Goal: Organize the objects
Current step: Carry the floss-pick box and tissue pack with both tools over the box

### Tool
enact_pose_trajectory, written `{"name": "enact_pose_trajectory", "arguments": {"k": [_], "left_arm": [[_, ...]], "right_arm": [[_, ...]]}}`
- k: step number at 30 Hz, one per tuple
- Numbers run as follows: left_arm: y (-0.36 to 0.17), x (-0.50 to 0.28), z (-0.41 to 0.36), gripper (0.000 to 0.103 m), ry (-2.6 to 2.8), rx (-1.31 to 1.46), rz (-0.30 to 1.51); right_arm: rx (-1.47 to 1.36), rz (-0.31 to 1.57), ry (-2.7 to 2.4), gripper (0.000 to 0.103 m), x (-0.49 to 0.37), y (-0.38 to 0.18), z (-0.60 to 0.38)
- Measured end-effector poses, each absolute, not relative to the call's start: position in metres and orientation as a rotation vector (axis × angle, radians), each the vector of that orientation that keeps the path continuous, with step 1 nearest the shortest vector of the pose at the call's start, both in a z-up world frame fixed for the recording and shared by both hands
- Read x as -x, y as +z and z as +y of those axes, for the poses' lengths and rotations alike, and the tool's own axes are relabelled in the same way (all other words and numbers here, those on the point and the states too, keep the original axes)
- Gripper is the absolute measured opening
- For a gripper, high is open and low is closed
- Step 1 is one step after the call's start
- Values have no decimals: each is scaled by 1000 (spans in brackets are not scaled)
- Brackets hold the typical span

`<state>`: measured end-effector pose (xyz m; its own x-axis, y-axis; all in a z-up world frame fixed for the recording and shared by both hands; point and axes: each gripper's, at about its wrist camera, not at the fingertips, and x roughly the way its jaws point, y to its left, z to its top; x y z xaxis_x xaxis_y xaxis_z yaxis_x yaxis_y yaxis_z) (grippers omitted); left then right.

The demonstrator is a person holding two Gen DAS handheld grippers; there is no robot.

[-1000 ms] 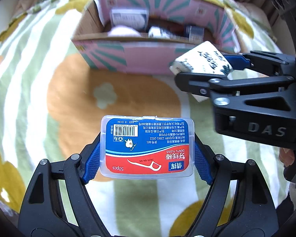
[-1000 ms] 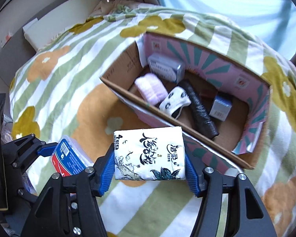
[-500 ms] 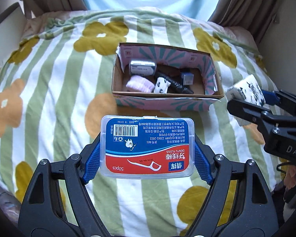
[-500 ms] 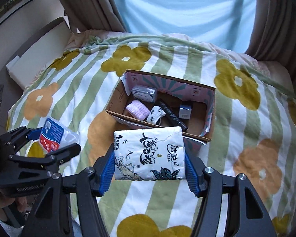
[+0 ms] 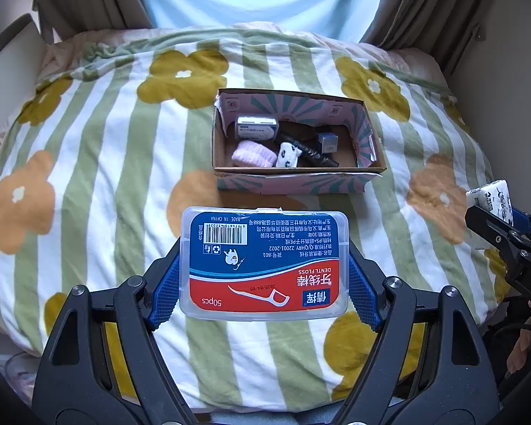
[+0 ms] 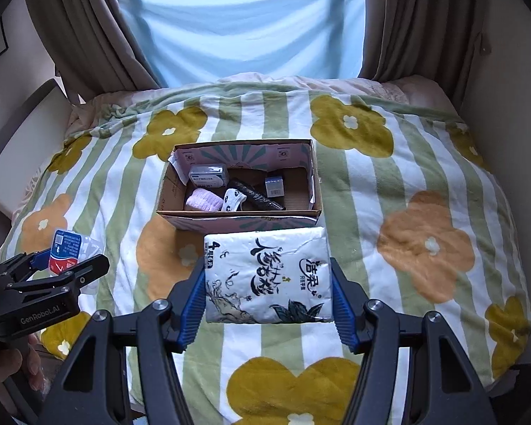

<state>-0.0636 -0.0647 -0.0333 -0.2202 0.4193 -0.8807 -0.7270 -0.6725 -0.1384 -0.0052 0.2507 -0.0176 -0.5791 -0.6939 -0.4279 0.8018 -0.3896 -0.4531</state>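
Left tool (image 5: pixel 263 276) clamps floss box (image 5: pixel 263 262), right tool (image 6: pixel 267 297) clamps tissue pack (image 6: pixel 267 276); both held above bed w/ cardboard box (image 6: pixel 242 217) ahead, prob. for dropping in.

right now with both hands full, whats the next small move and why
Probably bring the left gripper forward and over the cardboard box, then let go. Its jaws are shut on the floss box, held above the blanket short of the box, and bare floor shows at the box's right end. The right gripper holds the tissue pack and can follow.
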Motion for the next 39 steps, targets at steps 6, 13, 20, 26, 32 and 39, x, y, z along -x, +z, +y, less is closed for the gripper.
{"name": "enact_pose_trajectory", "arguments": {"k": [6, 13, 20, 26, 32, 39], "left_arm": [[-29, 60, -66, 78, 1967, 1253, 384], [-21, 66, -56, 78, 1965, 1249, 378], [-16, 86, -29, 78, 1960, 1256, 381], [-12, 114, 6, 78, 1963, 1257, 373], [-18, 149, 49, 78, 1964, 1272, 360], [-53, 185, 114, 78, 1935, 1319, 369]], "right_arm": [[-209, 780, -2049, 58, 1, -14, 249], [-216, 769, -2053, 58, 6, -4, 233], [-223, 785, -2054, 58, 18, 13, 200], [-230, 817, -2047, 58, 33, 28, 159], [-250, 842, -2049, 58, 61, 31, 110], [-313, 908, -2034, 58, 107, 14, 52]]}}
